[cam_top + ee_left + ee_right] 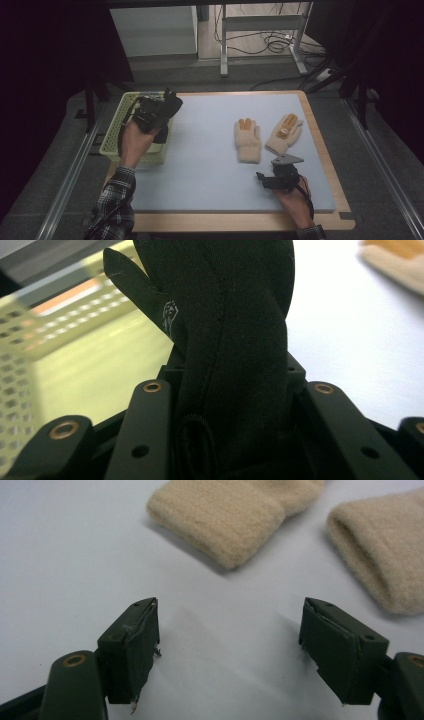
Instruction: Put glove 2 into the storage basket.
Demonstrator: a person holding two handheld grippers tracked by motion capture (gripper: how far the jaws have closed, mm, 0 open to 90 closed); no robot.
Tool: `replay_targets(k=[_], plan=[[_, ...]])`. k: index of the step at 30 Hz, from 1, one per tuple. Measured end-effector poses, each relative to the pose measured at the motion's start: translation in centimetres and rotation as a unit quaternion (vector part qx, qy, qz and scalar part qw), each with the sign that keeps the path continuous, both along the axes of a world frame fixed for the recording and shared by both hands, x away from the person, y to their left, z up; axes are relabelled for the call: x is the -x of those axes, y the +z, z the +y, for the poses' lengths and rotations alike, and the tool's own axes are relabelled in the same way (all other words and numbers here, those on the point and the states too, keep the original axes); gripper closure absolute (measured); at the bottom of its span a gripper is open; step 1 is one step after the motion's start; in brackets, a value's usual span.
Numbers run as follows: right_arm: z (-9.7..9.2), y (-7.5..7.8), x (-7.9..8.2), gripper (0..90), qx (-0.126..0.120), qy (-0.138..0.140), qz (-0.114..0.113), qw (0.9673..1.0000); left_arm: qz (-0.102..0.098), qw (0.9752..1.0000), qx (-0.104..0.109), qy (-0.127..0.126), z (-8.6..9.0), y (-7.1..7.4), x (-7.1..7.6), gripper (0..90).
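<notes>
We have the left gripper (159, 111) pinching a black glove (230, 340) above the edge of the green basket (116, 131); its loose fabric could snag the rim. Our right gripper (230, 650) waits spread near the beige gloves (248, 139), risking a nudge.

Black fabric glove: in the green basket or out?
Out. The black fabric glove is clamped in the left gripper, lifted above the perforated green plastic basket at its rim.

Black glove (235, 340), cream gloves (248, 140).
</notes>
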State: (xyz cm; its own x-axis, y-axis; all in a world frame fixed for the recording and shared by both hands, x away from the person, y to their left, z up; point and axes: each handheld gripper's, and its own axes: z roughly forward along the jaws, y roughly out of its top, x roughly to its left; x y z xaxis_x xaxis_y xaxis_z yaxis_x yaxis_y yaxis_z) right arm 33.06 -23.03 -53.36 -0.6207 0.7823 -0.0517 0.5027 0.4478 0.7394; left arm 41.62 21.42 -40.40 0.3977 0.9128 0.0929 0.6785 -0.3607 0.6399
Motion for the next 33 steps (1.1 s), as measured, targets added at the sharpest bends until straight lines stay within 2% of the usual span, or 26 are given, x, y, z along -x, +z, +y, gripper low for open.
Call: replay_targets(k=[7,10,16,17,18,19,21,28,31,33], plan=[[0.0,0.0,0.0,23.7,0.0,0.0,0.0,1.0,0.015,0.9986,-0.004,0.051,4.8,-1.4,-1.7,62.6],[0.0,0.0,0.0,23.7,0.0,0.0,0.0,1.0,0.032,0.9971,-0.007,0.068,6.4,-2.5,-2.5,62.4],[0.0,0.0,0.0,23.7,0.0,0.0,0.0,1.0,0.077,0.993,-0.037,0.081,8.2,-5.1,-4.2,61.5],[0.0,0.0,0.0,23.7,0.0,0.0,0.0,1.0,0.077,0.993,-0.037,0.081,8.2,-5.1,-4.2,61.3],[0.0,0.0,0.0,23.7,0.0,0.0,0.0,1.0,0.091,0.9911,-0.043,0.086,8.6,-6.0,-4.9,61.2],[0.0,0.0,0.0,23.7,-0.001,0.0,0.0,1.0,0.091,0.9911,-0.043,0.086,8.6,-6.0,-4.9,61.1],[0.0,0.0,0.0,23.7,-0.001,0.0,0.0,1.0,0.108,0.9887,-0.052,0.09,9.0,-7.1,-5.8,60.9],[0.0,0.0,0.0,23.5,-0.001,0.001,0.001,1.0,0.132,0.9842,-0.06,0.101,9.2,-8.7,-7.4,57.7],[0.0,0.0,0.0,23.4,-0.001,0.001,0.001,1.0,0.143,0.9788,-0.1,0.107,8.9,-9.5,-7.9,47.9],[0.0,0.0,0.0,23.3,-0.001,0.001,0.001,1.0,0.154,0.975,-0.115,0.112,8.9,-10.1,-8.1,40.0]])
